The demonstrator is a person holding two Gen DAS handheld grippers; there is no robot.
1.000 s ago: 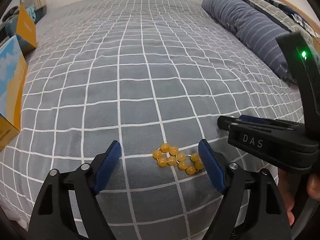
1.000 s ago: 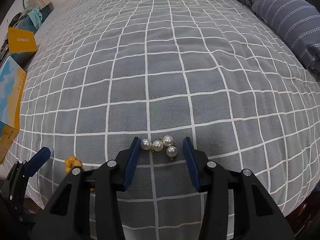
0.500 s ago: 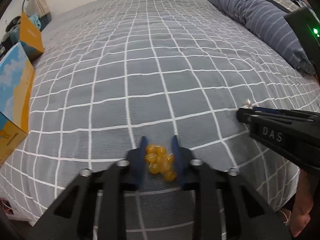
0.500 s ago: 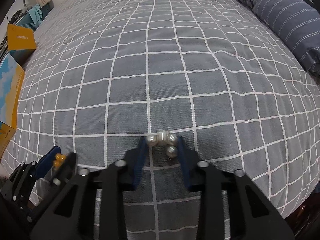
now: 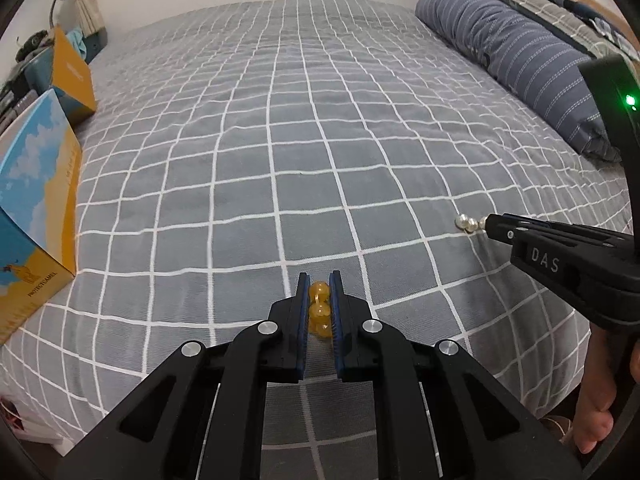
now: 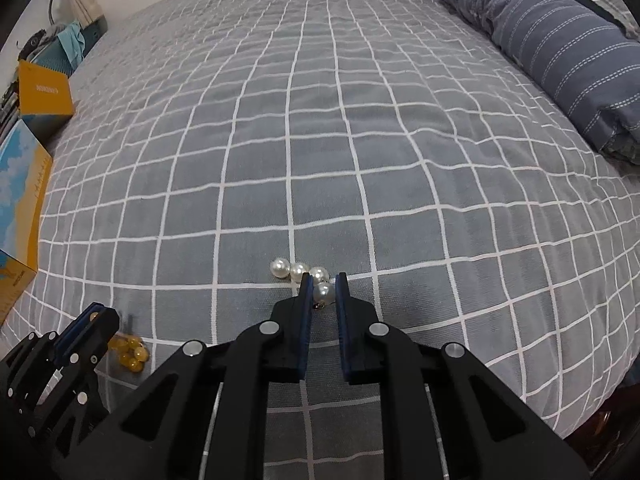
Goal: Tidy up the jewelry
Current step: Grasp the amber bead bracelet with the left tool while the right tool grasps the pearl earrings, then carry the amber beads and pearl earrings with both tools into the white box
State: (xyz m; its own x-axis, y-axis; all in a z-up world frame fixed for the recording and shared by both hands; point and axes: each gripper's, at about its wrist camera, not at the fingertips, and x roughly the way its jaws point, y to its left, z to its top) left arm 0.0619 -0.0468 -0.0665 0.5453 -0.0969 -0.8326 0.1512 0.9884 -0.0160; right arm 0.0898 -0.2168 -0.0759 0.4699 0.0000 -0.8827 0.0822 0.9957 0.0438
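Note:
My left gripper (image 5: 319, 280) is shut on a string of amber beads (image 5: 320, 309) low over the grey checked bedspread (image 5: 280, 140); the amber beads also show in the right wrist view (image 6: 130, 350) beside the left gripper (image 6: 94, 316). My right gripper (image 6: 323, 280) is shut on a string of white pearls (image 6: 304, 274), one pearl between the pads, the others lying on the bedspread (image 6: 320, 120) just ahead. The pearls (image 5: 466, 222) stick out of the right gripper (image 5: 490, 222) at the right of the left wrist view.
Two blue and orange boxes (image 5: 36, 208) (image 5: 74, 76) stand along the bed's left edge. A striped blue pillow (image 5: 516, 56) lies at the far right. The bed's front edge runs just below both grippers.
Both grippers were open around their beads and have closed on them. The views have pulled back a little from the bedspread.

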